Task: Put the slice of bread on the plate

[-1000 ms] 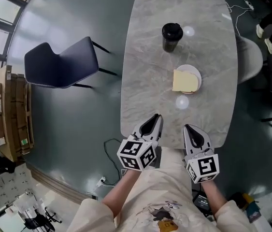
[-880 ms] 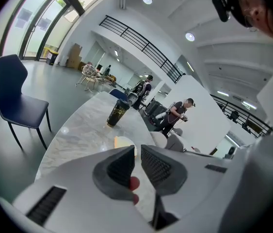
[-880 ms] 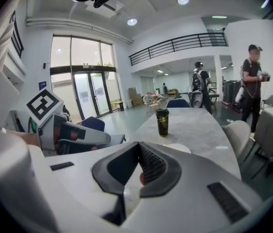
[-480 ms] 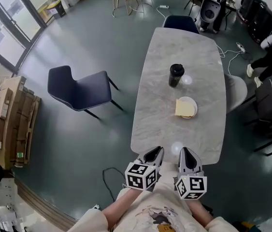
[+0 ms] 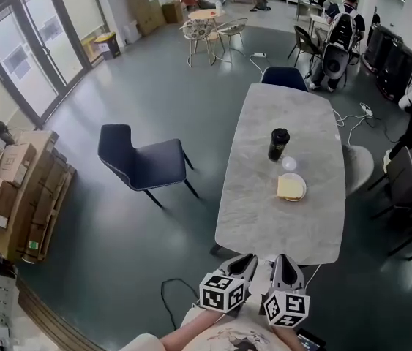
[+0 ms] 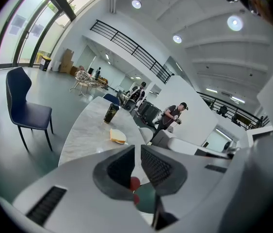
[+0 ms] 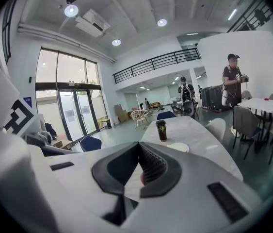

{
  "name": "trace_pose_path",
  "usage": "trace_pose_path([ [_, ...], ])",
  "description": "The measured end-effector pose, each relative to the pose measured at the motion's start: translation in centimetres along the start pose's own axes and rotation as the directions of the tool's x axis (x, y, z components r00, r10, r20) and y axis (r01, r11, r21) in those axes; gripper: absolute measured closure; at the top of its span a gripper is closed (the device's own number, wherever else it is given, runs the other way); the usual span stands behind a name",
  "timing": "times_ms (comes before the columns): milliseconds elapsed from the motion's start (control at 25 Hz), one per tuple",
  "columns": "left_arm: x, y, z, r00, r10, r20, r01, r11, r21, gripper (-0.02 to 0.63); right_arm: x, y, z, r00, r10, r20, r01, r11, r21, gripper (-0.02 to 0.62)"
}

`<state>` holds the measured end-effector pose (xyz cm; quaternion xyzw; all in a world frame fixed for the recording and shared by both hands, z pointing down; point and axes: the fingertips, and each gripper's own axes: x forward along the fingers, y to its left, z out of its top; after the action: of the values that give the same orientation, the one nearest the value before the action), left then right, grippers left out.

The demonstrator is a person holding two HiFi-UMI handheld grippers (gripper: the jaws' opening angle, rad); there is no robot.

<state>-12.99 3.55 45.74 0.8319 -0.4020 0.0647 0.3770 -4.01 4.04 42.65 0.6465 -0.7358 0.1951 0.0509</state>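
The slice of bread (image 5: 289,187) lies on a small white plate (image 5: 302,191) on the right half of the marble table (image 5: 264,210). It shows far off in the left gripper view as a pale bread slice (image 6: 118,137), and in the right gripper view only the plate (image 7: 178,147) is plain. Both grippers hang close to my body, short of the table's near edge and well away from the bread. My left gripper (image 5: 248,259) (image 6: 137,147) and right gripper (image 5: 282,258) (image 7: 138,143) are both shut with nothing between the jaws.
A black cup (image 5: 279,143) stands on the table beyond the plate. A blue chair (image 5: 143,159) sits left of the table, another chair (image 5: 284,77) at its far end, a white seat (image 5: 358,168) on its right. Cardboard boxes (image 5: 15,196) are stacked far left; a person (image 7: 233,84) stands behind.
The view has pulled back and up, so the table looks smaller and farther. Both grippers have drawn back from the table's near edge toward my body. The bread has stayed on the plate.
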Motion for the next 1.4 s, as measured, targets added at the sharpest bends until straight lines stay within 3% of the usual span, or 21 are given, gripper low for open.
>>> trace_pose_path([
  [680, -5.4, -5.0, -6.3, 0.997, 0.074, 0.001, -0.074, 0.997, -0.024, 0.555, -8.9, -1.8, 0.8, 0.994, 0.076, 0.072, -0.072, 0.995, -0.065, 0.589],
  [1080, -6.9, -15.2, -13.5, 0.998, 0.067, -0.020, -0.066, 0.998, 0.021, 0.555, -19.7, -8.8, -1.9, 0.998, 0.034, 0.052, -0.031, 0.998, -0.053, 0.589],
  [1400, -6.2, -20.9, -18.8, 0.997, 0.032, -0.067, -0.027, 0.997, 0.073, 0.555, -24.9, -11.5, -3.8, 0.995, 0.093, 0.045, -0.090, 0.994, -0.057, 0.589],
])
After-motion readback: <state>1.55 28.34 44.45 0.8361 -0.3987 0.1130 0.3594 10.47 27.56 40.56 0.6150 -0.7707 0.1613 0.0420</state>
